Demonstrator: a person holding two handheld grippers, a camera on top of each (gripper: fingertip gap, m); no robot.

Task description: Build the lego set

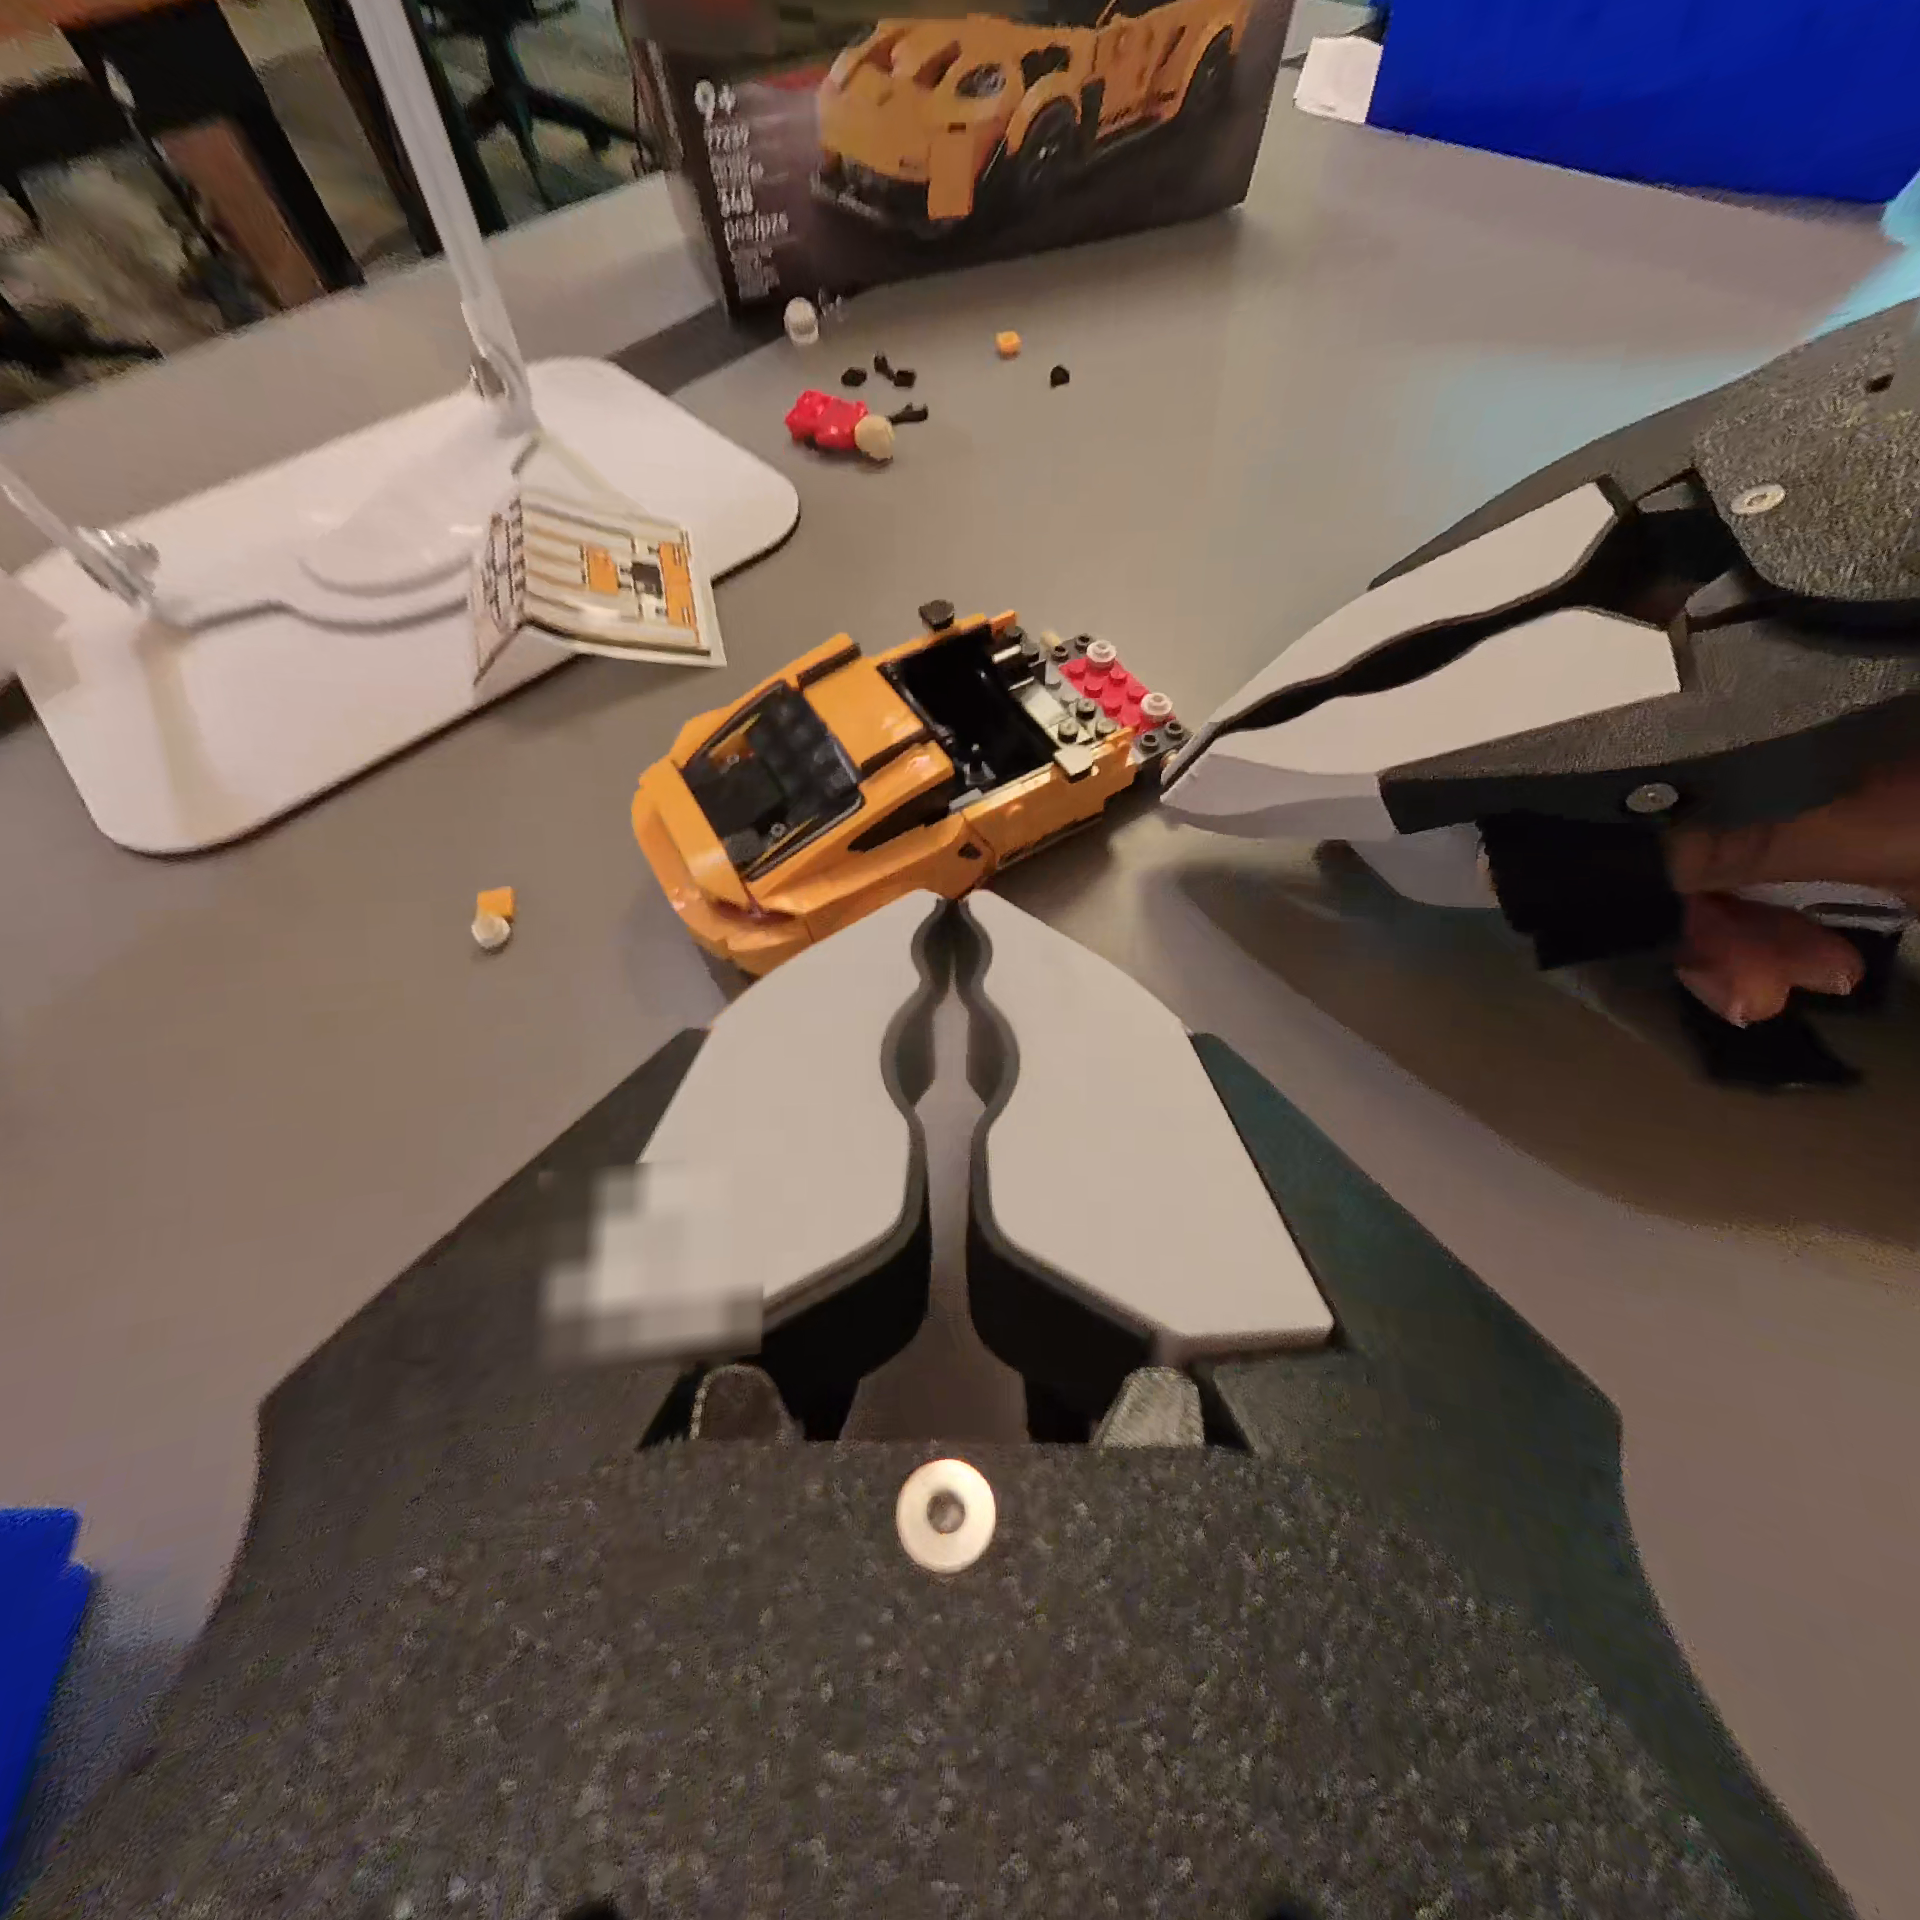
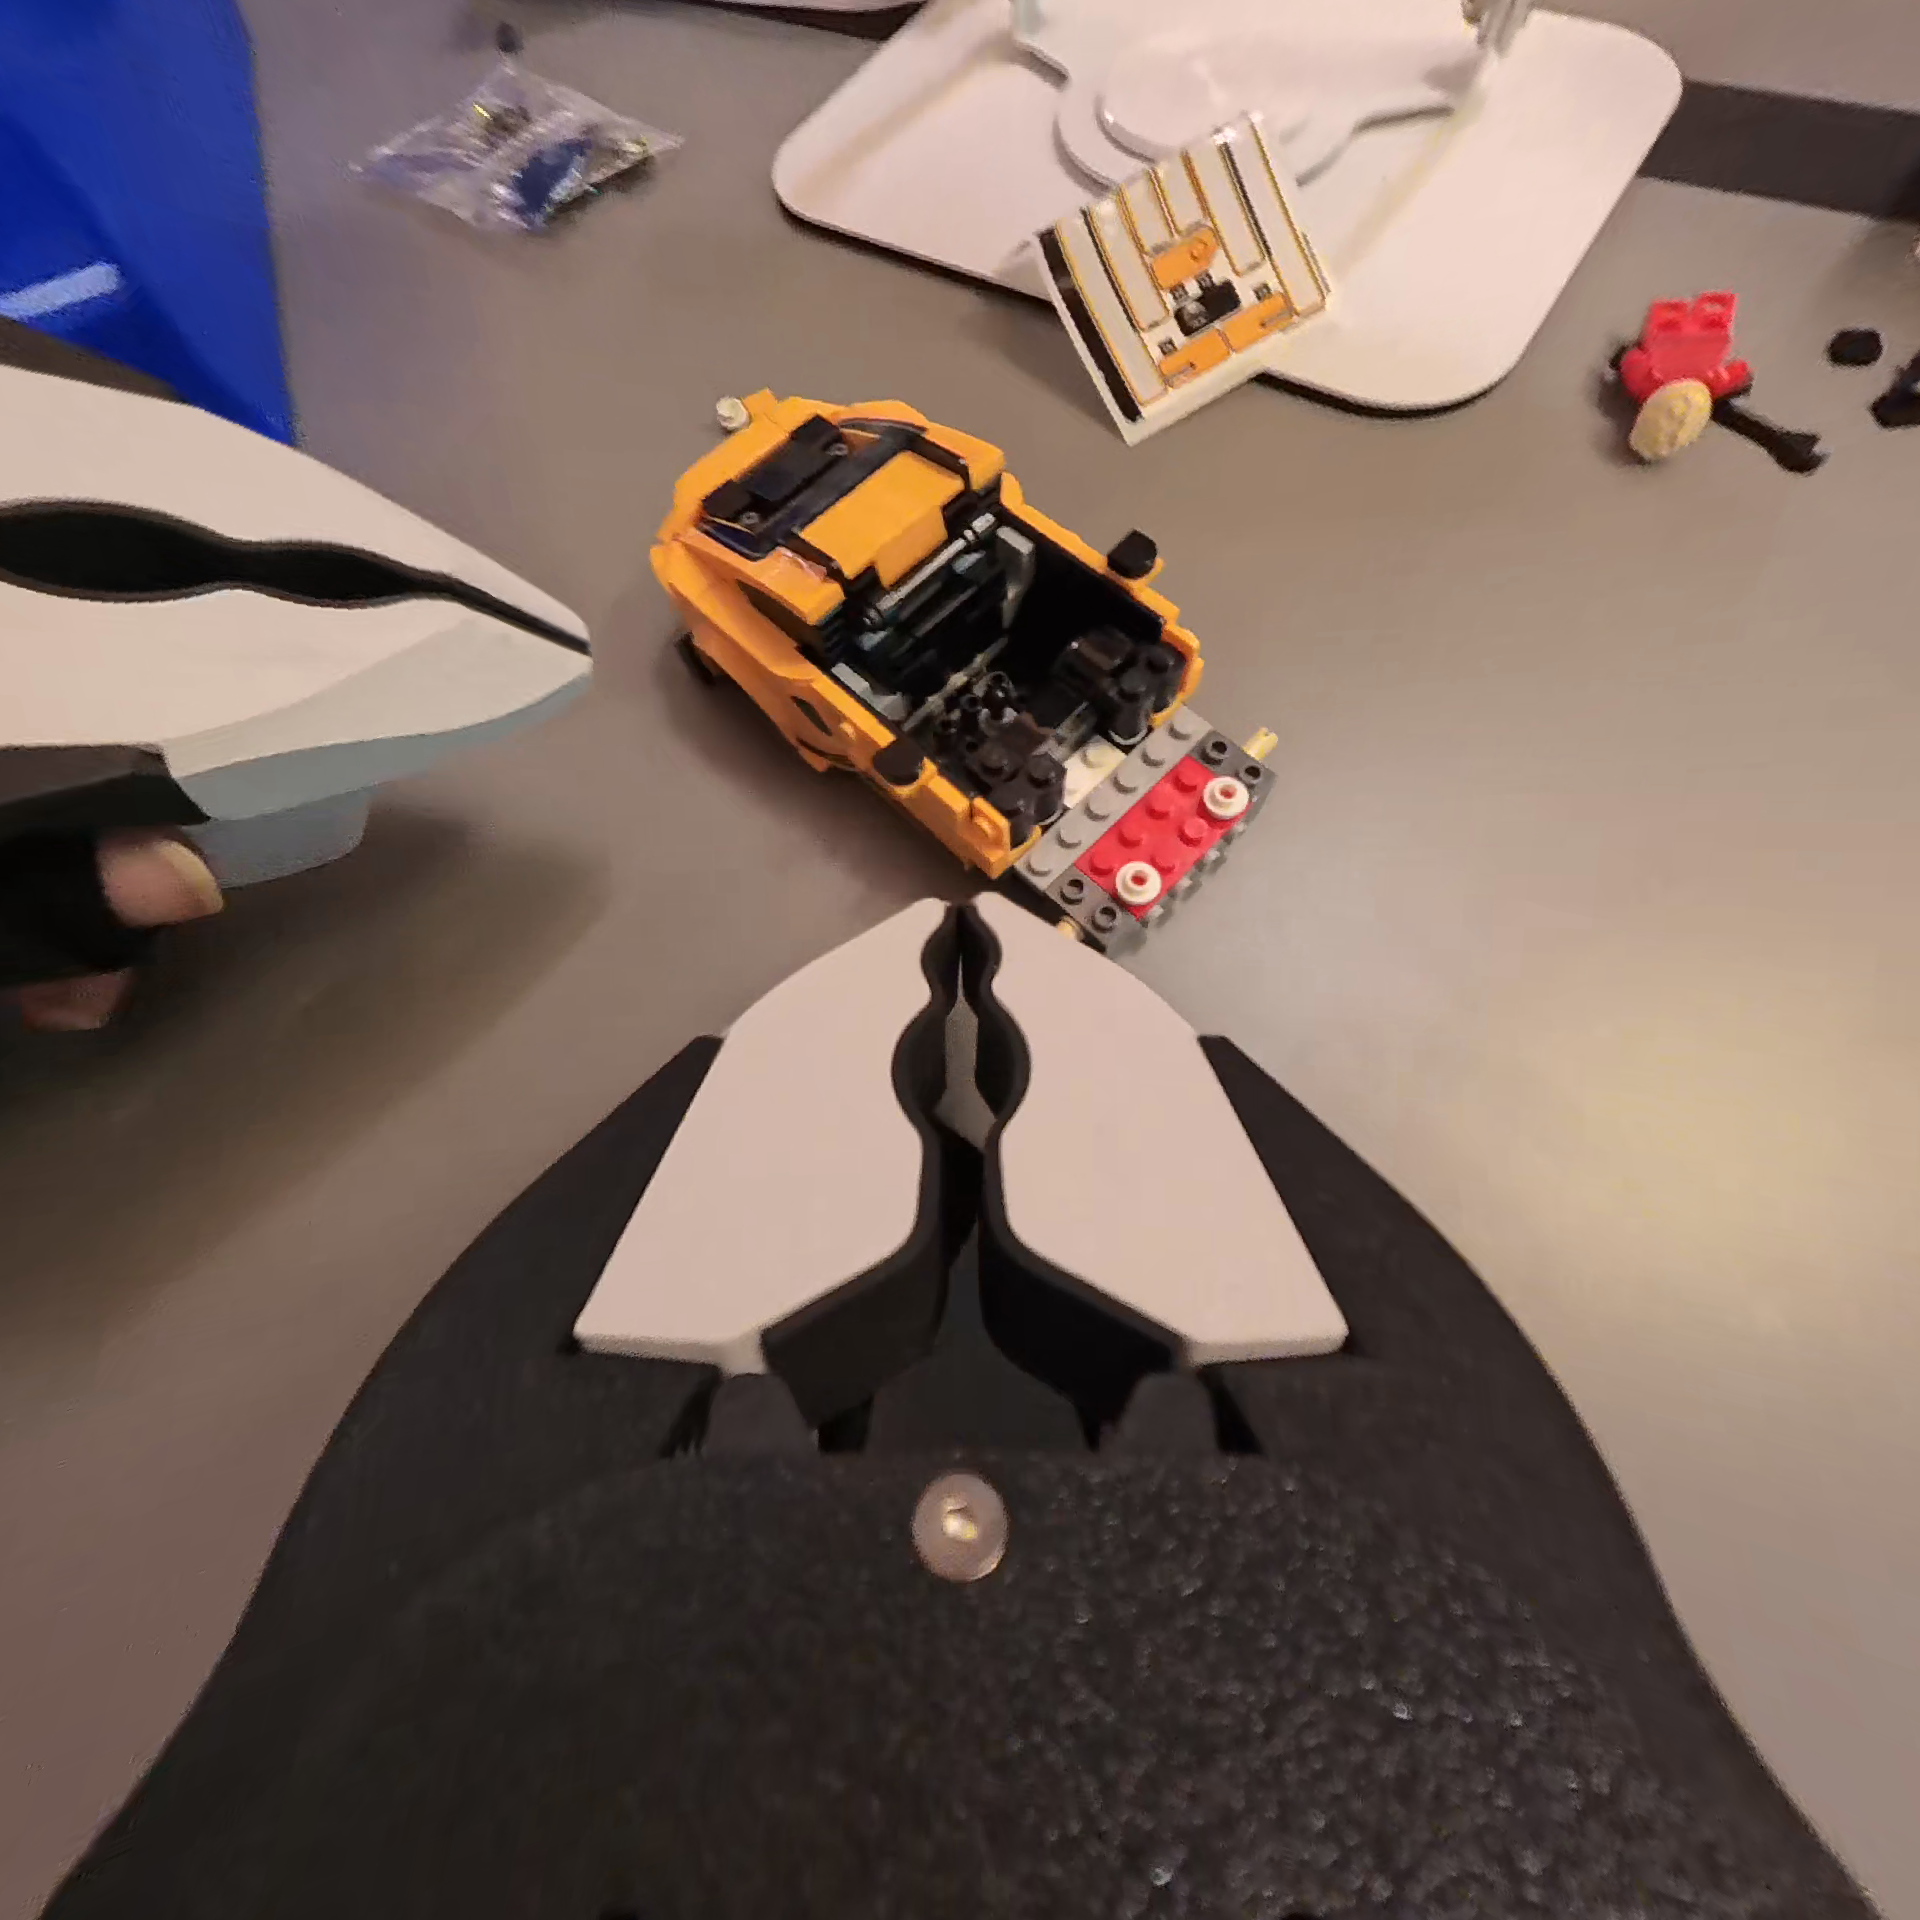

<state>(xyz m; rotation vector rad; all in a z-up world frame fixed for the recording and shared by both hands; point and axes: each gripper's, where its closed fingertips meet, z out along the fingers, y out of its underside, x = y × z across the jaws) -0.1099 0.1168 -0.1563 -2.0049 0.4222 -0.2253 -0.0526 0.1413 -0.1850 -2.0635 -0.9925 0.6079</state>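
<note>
A partly built orange brick car (image 1: pixel 883 769) sits on the grey table (image 1: pixel 312 1039), with a red plate (image 1: pixel 1107 681) on its open rear. My left gripper (image 1: pixel 954 906) is shut with nothing between its tips, just in front of the car's side. My right gripper (image 1: pixel 1179 774) is also shut, its tips right at the car's rear corner. In the right wrist view the right gripper (image 2: pixel 958 909) is shut and bare just short of the car (image 2: pixel 914 644) and its red plate (image 2: pixel 1164 821). The left gripper (image 2: pixel 582 644) shows at the left, a short way from the car.
The car's box (image 1: pixel 987 135) stands at the back. A white stand base (image 1: pixel 416 582) carries a folded sheet (image 1: pixel 597 587). Loose pieces lie about: a red piece with a tan round part (image 1: pixel 836 424), small black bits (image 1: pixel 883 374), an orange bit (image 1: pixel 494 914). A plastic bag (image 2: pixel 520 156) lies far left. The red plate (image 1: pixel 1107 681) is about 4 centimetres from my right fingertips and 11 centimetres from my left. My right wrist view (image 2: pixel 1184 819) looks at it from another angle.
</note>
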